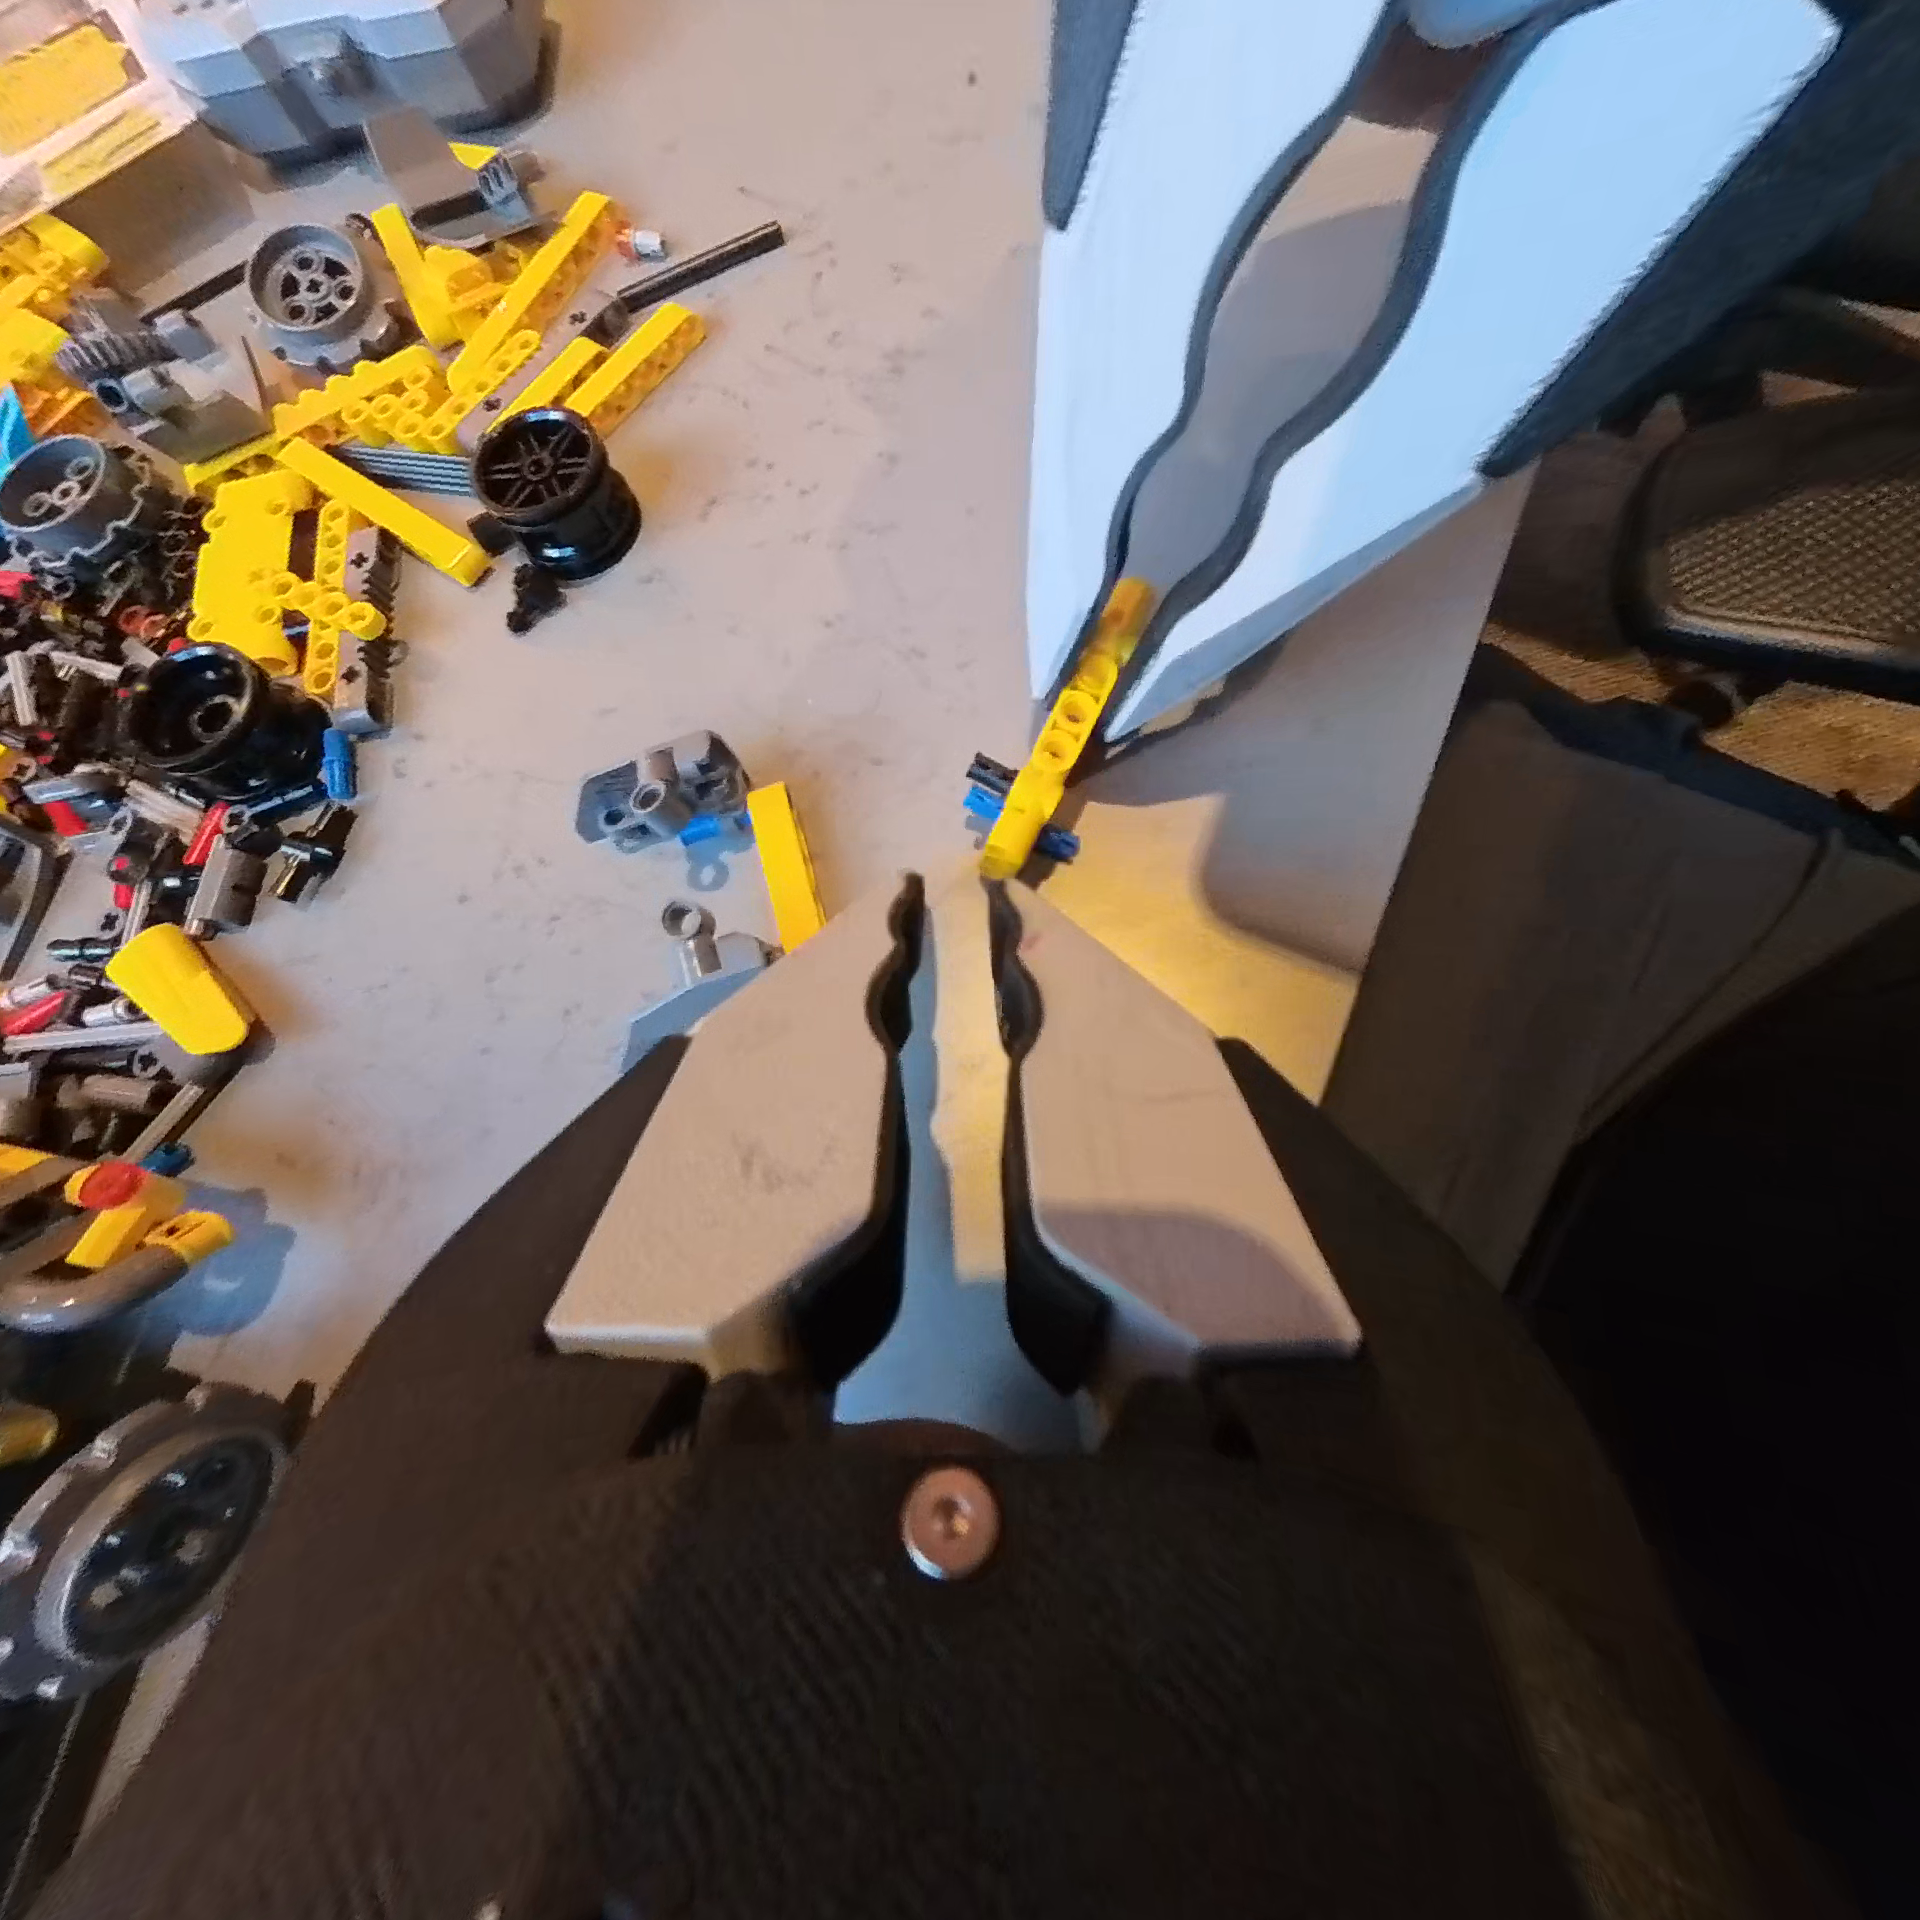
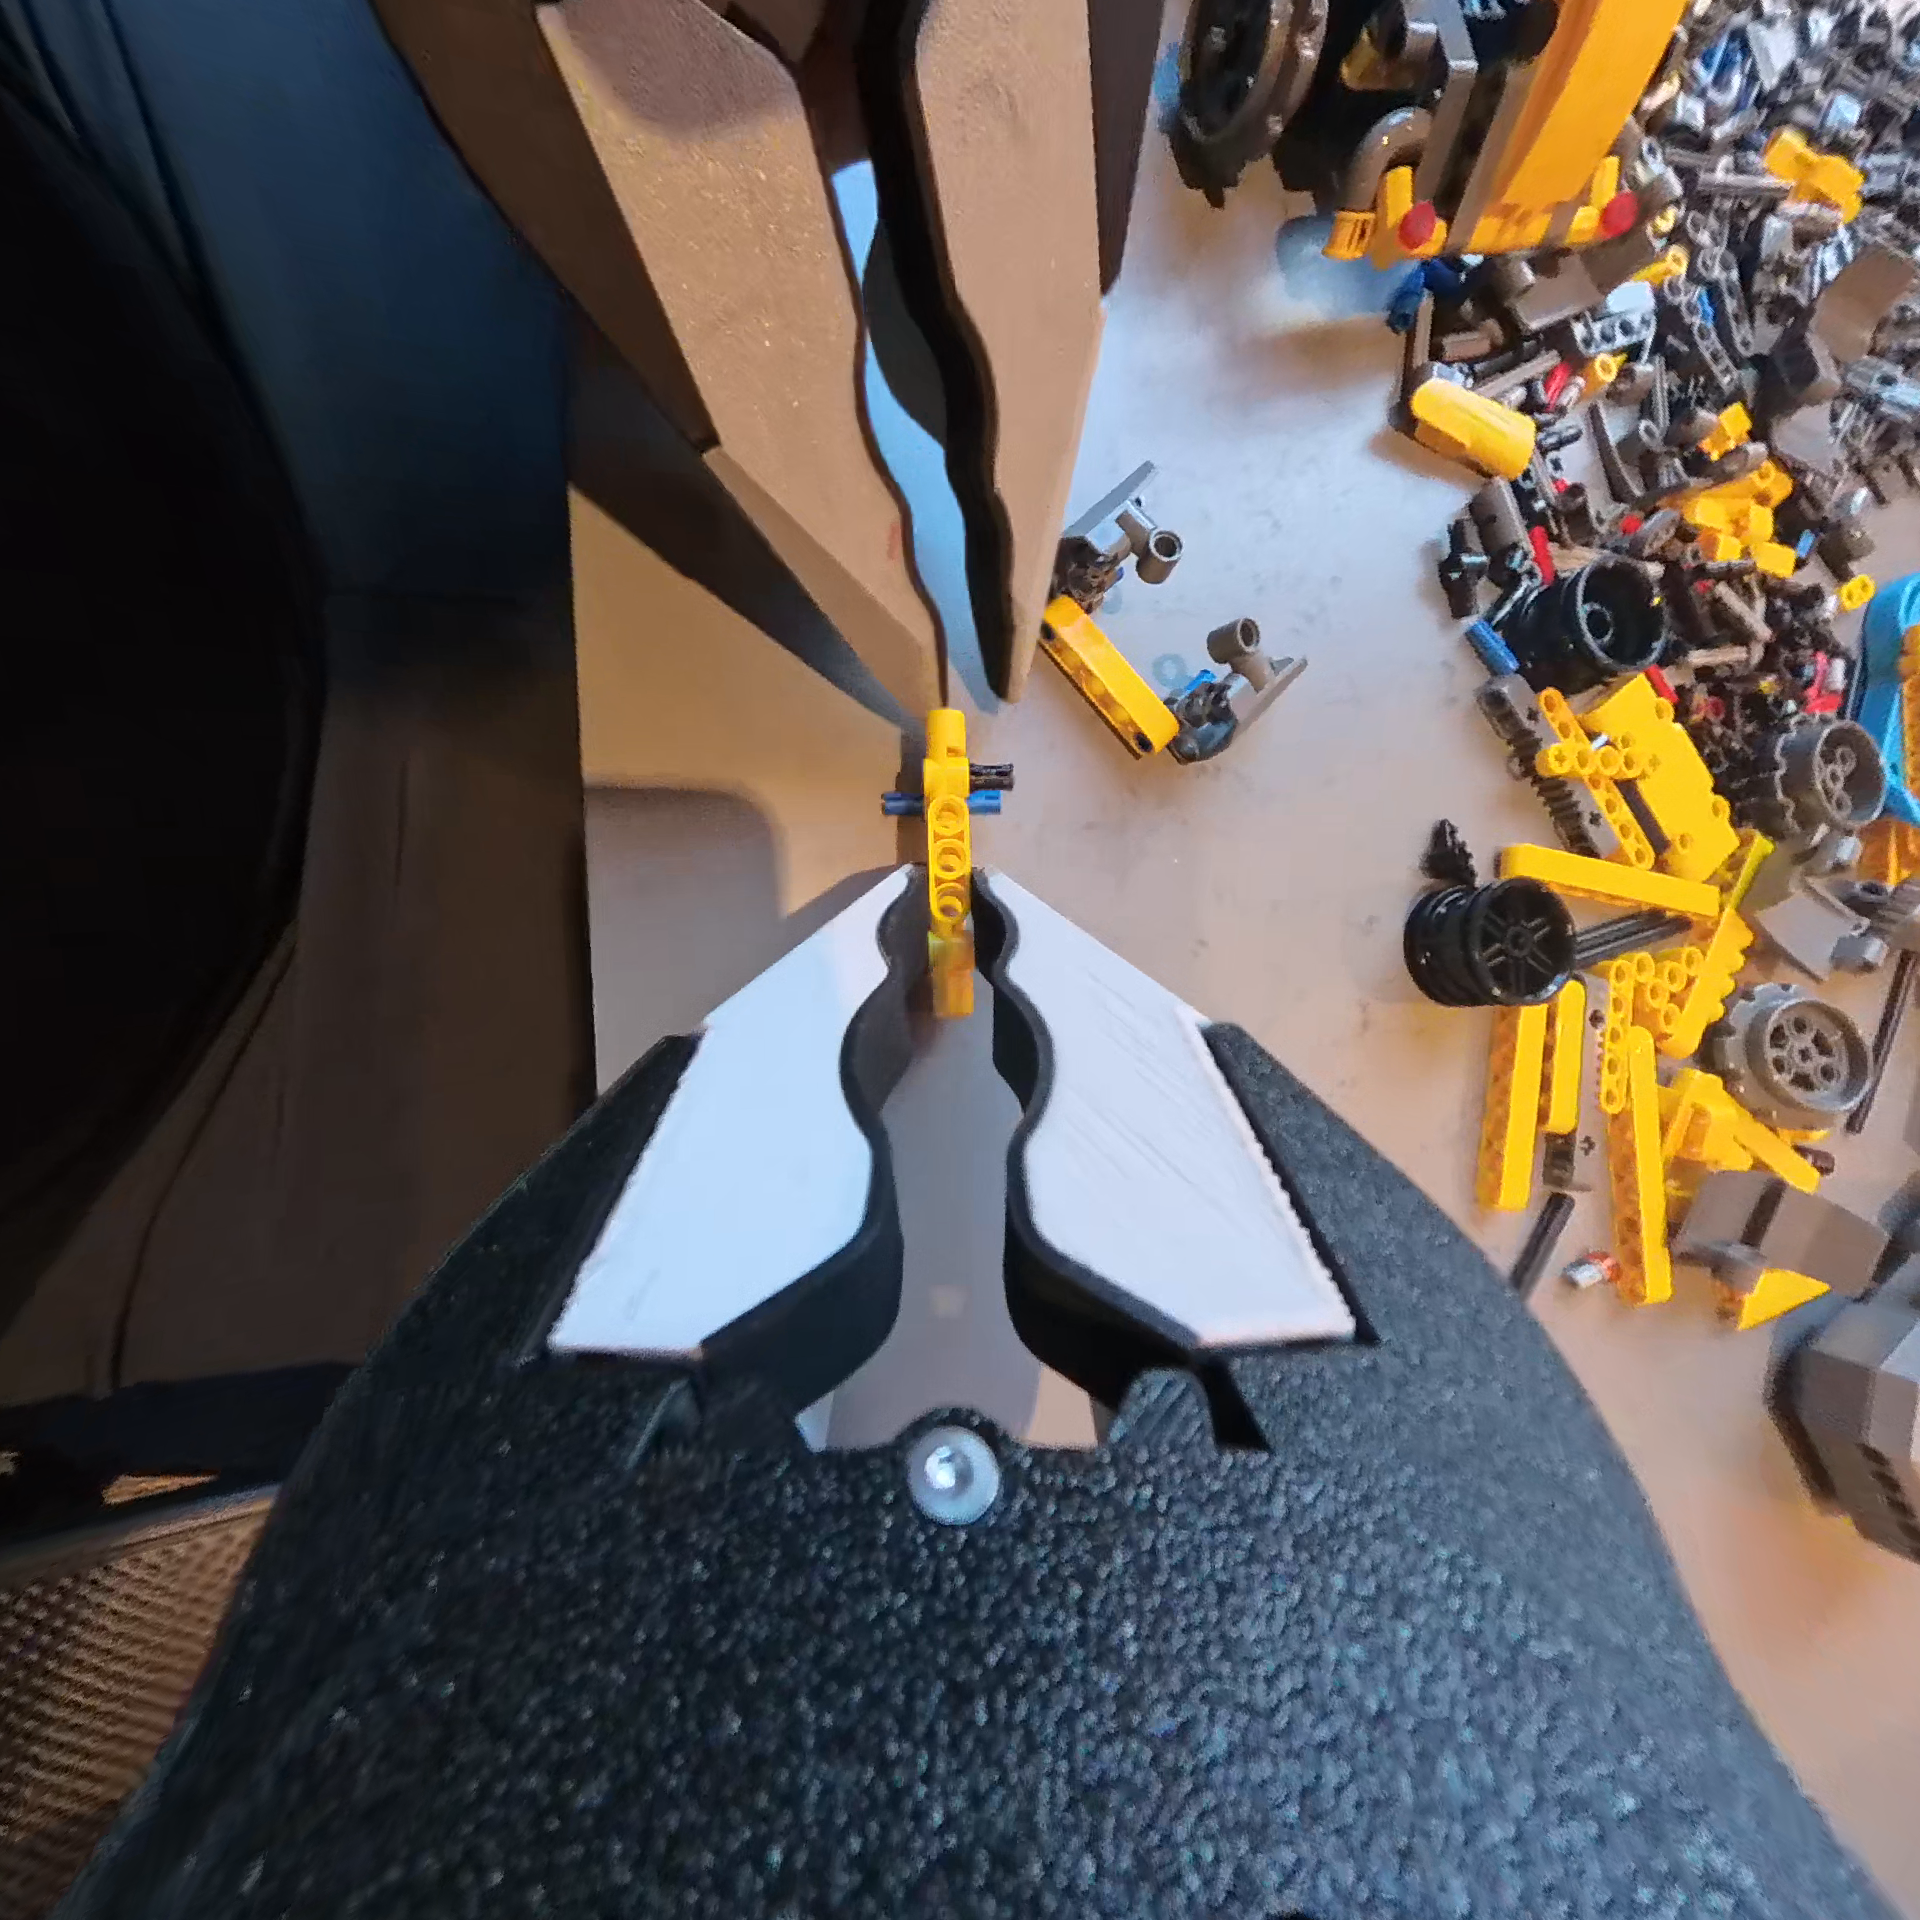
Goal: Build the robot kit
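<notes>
My right claw [image 2: 951,883] is clenched on a yellow perforated beam [image 2: 948,831], which juts straight out past its tips; blue pins [image 2: 902,801] and a black pin [image 2: 992,772] cross the beam's far end. My left claw [image 1: 951,894] has its fingers drawn nearly together with only a thin gap showing, gripping nothing; its tips sit just beside the beam's far end [image 1: 1023,821]. To the left of my left claw, loose yellow and grey bricks [image 1: 395,436] and black wheels [image 1: 551,488] are heaped on the pale table [image 1: 862,416].
</notes>
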A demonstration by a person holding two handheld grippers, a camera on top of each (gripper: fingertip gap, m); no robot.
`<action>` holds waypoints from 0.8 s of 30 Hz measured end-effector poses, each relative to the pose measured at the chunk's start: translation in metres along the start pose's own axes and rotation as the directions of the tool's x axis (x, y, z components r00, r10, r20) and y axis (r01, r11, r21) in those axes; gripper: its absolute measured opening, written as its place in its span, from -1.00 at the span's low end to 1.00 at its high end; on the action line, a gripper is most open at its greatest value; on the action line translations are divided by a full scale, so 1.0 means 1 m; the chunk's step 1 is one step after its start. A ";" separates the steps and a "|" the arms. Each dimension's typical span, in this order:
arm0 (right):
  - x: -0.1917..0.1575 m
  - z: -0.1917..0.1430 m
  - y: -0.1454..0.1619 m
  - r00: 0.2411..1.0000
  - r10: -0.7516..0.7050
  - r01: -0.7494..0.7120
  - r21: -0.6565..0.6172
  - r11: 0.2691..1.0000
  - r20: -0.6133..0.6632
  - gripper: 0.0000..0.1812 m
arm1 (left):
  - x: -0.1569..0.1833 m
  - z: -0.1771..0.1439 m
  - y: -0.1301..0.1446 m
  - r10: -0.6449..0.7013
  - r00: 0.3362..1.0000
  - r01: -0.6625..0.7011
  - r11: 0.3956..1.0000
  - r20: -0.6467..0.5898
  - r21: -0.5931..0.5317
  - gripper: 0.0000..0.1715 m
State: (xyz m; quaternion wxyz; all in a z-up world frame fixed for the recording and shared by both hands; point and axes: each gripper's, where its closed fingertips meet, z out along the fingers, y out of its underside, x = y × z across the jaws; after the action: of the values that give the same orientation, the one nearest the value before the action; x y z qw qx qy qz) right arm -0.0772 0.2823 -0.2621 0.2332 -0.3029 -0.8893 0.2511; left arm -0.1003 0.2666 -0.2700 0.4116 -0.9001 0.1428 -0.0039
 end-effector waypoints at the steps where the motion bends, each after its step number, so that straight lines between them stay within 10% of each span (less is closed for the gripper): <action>1: 0.000 0.001 0.001 1.000 0.020 -0.020 -0.005 1.000 0.000 -0.91 | 0.000 -0.001 -0.001 -0.007 1.000 0.007 1.000 -0.003 0.007 -0.89; 24: 0.022 -0.012 0.018 0.943 0.313 -0.317 -0.017 0.948 -0.115 -0.78 | 0.003 -0.002 0.003 0.025 1.000 -0.025 1.000 -0.003 -0.008 -0.75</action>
State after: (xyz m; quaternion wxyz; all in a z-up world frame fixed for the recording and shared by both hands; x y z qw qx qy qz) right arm -0.0783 0.3129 -0.2580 0.2337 -0.4587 -0.8194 0.2521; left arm -0.0983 0.2624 -0.2718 0.4078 -0.8999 0.1547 0.0004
